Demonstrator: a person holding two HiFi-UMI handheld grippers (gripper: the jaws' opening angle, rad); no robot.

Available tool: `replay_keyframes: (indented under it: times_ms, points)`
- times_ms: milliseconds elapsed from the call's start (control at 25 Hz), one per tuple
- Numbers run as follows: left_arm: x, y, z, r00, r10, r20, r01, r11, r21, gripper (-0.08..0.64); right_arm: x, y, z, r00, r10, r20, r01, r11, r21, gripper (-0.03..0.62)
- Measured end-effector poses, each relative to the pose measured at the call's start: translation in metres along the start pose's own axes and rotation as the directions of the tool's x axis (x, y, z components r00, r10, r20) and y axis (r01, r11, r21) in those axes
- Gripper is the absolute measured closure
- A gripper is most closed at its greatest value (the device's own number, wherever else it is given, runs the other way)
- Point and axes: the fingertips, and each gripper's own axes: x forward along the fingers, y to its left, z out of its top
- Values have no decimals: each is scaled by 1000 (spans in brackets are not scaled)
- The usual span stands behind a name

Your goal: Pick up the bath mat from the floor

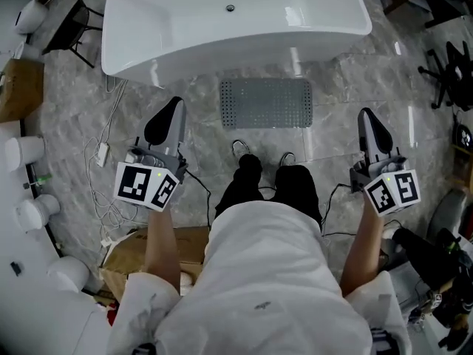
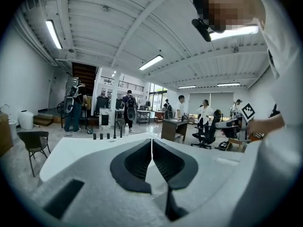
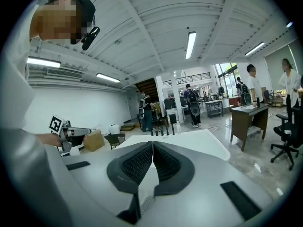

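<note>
Grey and studded with small holes, the bath mat (image 1: 267,103) lay flat on the marbled floor (image 1: 355,80) just in front of the white bathtub (image 1: 236,21), its long edge running along the tub's near side. A person in a white top stood on that same side of the tub, shoes (image 1: 241,149) just short of the mat's near edge, with the mat between them and the tub. The left gripper (image 1: 176,103) was held out toward the tub off the mat's left end, its jaws pressed together on nothing. The right gripper (image 1: 365,114) pointed toward the tub off the mat's right end, its jaws likewise closed and empty. Neither touched the mat. White cables (image 1: 109,143) trailed over the floor below the tub's left end, and a cardboard box (image 1: 144,256) sat farther back from it.
</note>
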Motion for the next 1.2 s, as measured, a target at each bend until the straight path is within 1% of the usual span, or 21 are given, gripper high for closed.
replay_keyframes:
  times_ms: [160, 280, 400, 560, 720, 800, 920, 1080, 1200]
  points:
    - [22, 18, -17, 998, -38, -42, 37, 999, -8, 541, 18, -11, -2, 999, -49, -16, 49, 999, -12, 583]
    - [37, 16, -34, 996, -53, -69, 52, 998, -22, 540, 28, -23, -13, 996, -66, -60, 64, 998, -29, 583]
    - [49, 6, -59, 994, -57, -94, 52, 997, -50, 540, 33, -39, -33, 993, -67, -99, 64, 997, -40, 583]
    - [69, -11, -101, 988, -46, -145, 35, 997, -74, 540, 46, -71, -71, 989, -45, -138, 43, 999, -20, 583]
    - [89, -18, -146, 977, -23, -213, 2, 996, -94, 540, 65, -108, -121, 981, -24, -195, 23, 1000, -4, 583]
    - [103, -16, -169, 972, -1, -235, -30, 991, -129, 540, 75, -127, -150, 971, -13, -238, 13, 1000, 0, 583]
    - [123, -18, -205, 966, 48, -255, -97, 978, -182, 540, 86, -158, -197, 952, -7, -305, 8, 1000, 4, 583]
    - [147, -13, -273, 948, 92, -303, -157, 968, -197, 540, 102, -200, -268, 927, -11, -375, 16, 1000, 9, 583]
    - [159, -2, -330, 933, 101, -346, -178, 964, -197, 540, 116, -223, -325, 905, -8, -426, 12, 1000, 8, 583]
